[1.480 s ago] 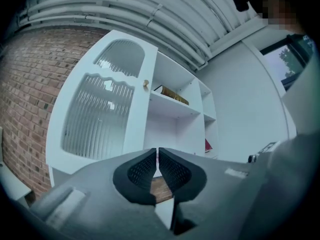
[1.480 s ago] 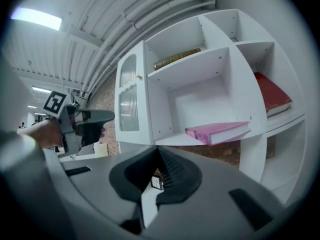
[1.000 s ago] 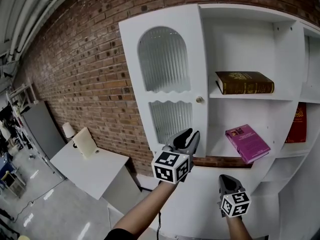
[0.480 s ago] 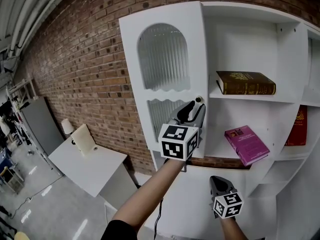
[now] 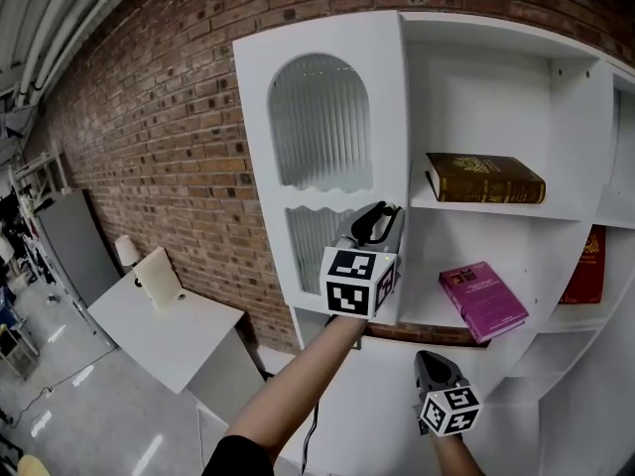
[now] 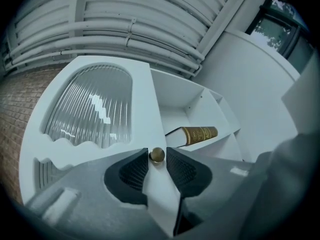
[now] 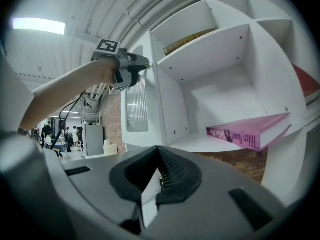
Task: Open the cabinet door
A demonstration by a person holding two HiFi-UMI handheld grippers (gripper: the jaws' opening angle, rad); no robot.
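The left tool point(image 5: 382, 212) is raised to the right edge of the white cabinet door point(image 5: 317, 167), about halfway up it. Its jaws stand apart and have just been closing a little. In the left gripper view the small brass knob point(image 6: 157, 155) sits right between their tips, very close to both pads but not clearly squeezed by either. The door has an arched ribbed-glass panel above a smaller ribbed one, and it lies flush with the front of the cabinet point(image 5: 496, 77), beside the open shelves. A brown book point(image 5: 486, 178) lies flat on the shelf just right of the knob, and a pink book point(image 5: 483, 299) lies on the shelf below. The right tool point(image 5: 429, 358) hangs lower, in front of the cabinet's base, clenched with nothing in it.
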